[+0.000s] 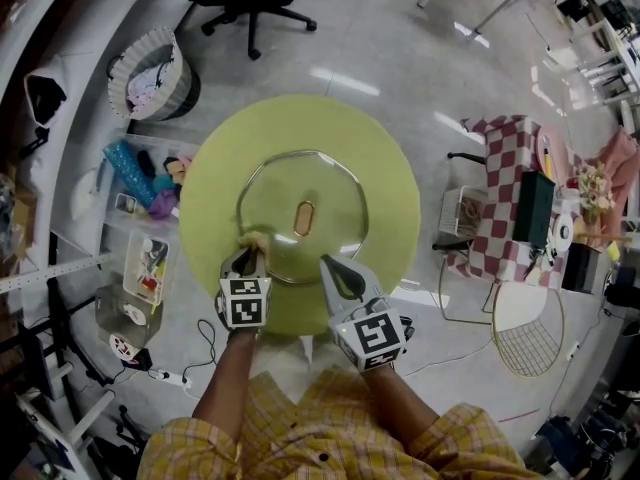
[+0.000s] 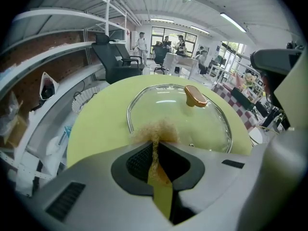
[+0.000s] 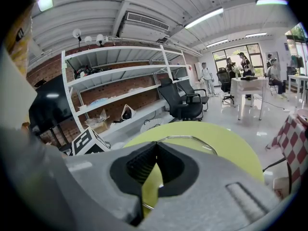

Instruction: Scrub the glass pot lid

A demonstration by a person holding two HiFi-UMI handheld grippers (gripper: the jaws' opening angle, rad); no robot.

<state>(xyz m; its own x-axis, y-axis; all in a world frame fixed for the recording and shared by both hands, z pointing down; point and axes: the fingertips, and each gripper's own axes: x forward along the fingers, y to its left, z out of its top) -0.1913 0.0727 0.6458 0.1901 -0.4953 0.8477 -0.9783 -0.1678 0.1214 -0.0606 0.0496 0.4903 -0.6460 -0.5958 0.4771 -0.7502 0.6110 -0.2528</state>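
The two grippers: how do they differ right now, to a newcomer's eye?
The left gripper is shut on a tan scrubber pad; the right gripper is shut on nothing. The left one's pad rests at the glass lid's near-left rim; the right one brings no tool to the near-right rim. Shared: both have their jaws together, at the lid's near edge.

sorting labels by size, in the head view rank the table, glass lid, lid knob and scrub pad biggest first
1. table
2. glass lid
3. lid knob and scrub pad look alike; the left gripper covers part of the pad, so unranked.
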